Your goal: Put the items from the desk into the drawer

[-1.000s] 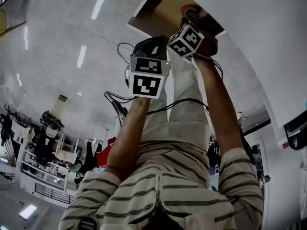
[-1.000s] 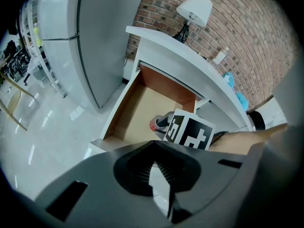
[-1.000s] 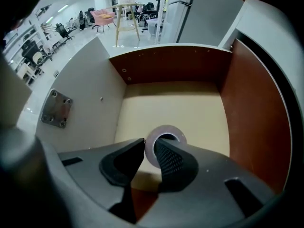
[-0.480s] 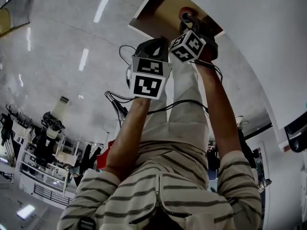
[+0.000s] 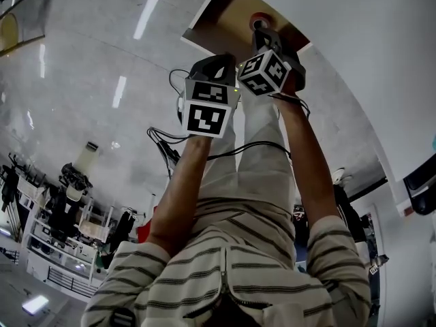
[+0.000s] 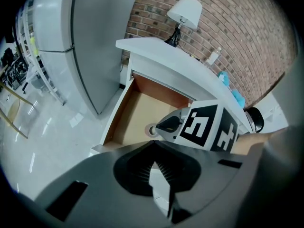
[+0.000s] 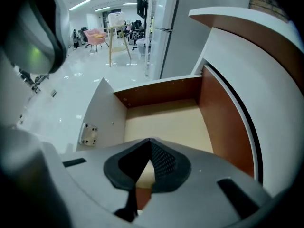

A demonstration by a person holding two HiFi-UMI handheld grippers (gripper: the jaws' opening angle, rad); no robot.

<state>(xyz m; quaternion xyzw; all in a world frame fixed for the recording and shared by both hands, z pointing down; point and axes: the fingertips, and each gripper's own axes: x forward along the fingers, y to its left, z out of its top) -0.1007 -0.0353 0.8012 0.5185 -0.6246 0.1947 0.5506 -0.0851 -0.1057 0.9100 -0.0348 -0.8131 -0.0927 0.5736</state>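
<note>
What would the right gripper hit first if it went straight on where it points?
Probably the tan floor of the open drawer: the right gripper points into it. A ring lying by its tip might come first; depth is unclear.

Bright, even indoor light filled all three views. In the head view the glossy floor carried long white streaks of glare from ceiling strips, and the wide lens bent straight edges into curves towards the borders. The left gripper view sat inside dark, vignetted corners. The grey bodies of the left tongs and the right tongs, close to their lenses, looked soft, while the drawer beyond was sharp, its right wall in mild shade. A blurred green glow showed at the right gripper view's left.
</note>
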